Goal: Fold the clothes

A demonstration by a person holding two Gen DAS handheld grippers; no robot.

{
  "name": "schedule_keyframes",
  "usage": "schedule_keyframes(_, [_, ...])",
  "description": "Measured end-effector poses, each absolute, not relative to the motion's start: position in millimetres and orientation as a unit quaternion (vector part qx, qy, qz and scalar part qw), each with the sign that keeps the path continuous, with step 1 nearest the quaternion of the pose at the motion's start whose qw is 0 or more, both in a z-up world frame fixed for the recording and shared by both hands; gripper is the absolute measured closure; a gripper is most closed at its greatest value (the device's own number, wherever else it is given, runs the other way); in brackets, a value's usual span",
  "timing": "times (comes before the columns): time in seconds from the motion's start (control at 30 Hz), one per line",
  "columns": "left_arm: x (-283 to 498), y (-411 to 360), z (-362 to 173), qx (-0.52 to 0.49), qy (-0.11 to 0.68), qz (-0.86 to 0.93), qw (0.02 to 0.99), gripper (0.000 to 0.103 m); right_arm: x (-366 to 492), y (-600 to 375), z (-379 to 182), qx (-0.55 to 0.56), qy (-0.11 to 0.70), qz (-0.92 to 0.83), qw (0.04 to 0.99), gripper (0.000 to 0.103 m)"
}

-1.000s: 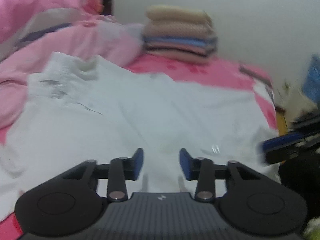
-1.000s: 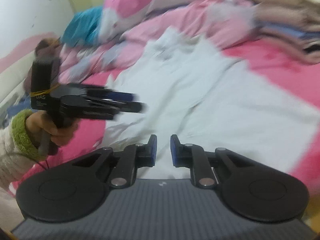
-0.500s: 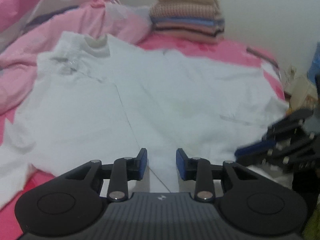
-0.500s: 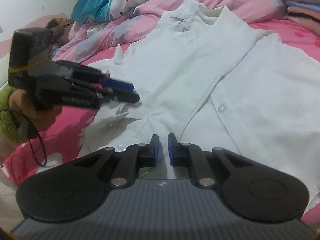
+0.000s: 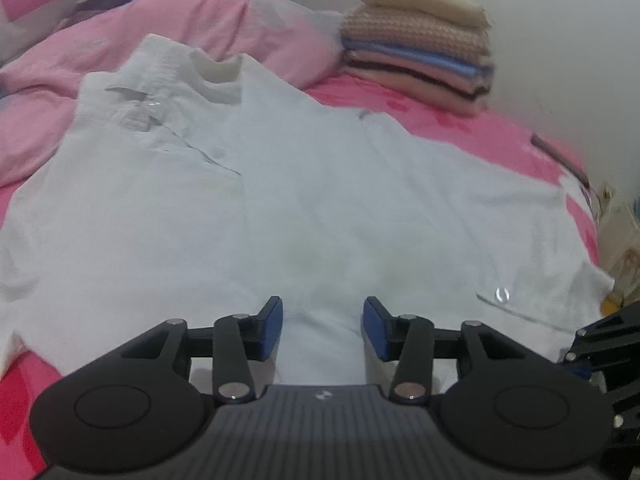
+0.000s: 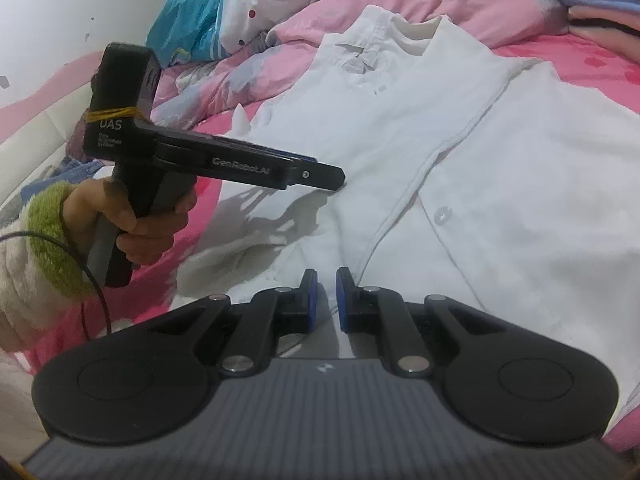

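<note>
A white button shirt lies spread front-up on the pink bed, collar at the far end; it also shows in the right wrist view. My left gripper is open and empty, low over the shirt's near hem. In the right wrist view the left gripper is held by a hand, its tip at the shirt's left edge. My right gripper has its jaws nearly together with a narrow gap over the hem near the button placket; I see no cloth between them.
A stack of folded clothes sits at the far right by the wall. A crumpled pink quilt lies beyond the collar. A blue and white pillow lies at the far left. The bed edge runs along the right.
The left gripper has opened wider and moved forward over the hem. The right gripper has stayed nearly closed and sits a little lower toward the hem.
</note>
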State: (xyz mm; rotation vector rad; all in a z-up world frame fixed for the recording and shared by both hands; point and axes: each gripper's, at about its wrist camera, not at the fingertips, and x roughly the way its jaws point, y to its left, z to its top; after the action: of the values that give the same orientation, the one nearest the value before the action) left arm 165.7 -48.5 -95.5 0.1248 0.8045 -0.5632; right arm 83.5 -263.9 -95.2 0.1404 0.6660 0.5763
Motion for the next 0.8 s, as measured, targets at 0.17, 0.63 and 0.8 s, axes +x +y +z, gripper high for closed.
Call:
schedule_keyframes(0.17, [160,-45,-87,0.063,0.372,-0.253,0.891,0.055,95,-277,-81,0.063,0.297,0.250,0.919,0.093])
schedule_keyframes(0.63, [165,-65,-95,0.093,0.362,-0.257,0.891,0.055,136,-472,-87,0.137,0.282,-0.038,0.949,0.059])
schedule_keyframes(0.8, [167,-64,-102,0.089,0.370,-0.252,0.890,0.054,134,-498,-114,0.229,0.289,-0.020,0.929,0.058])
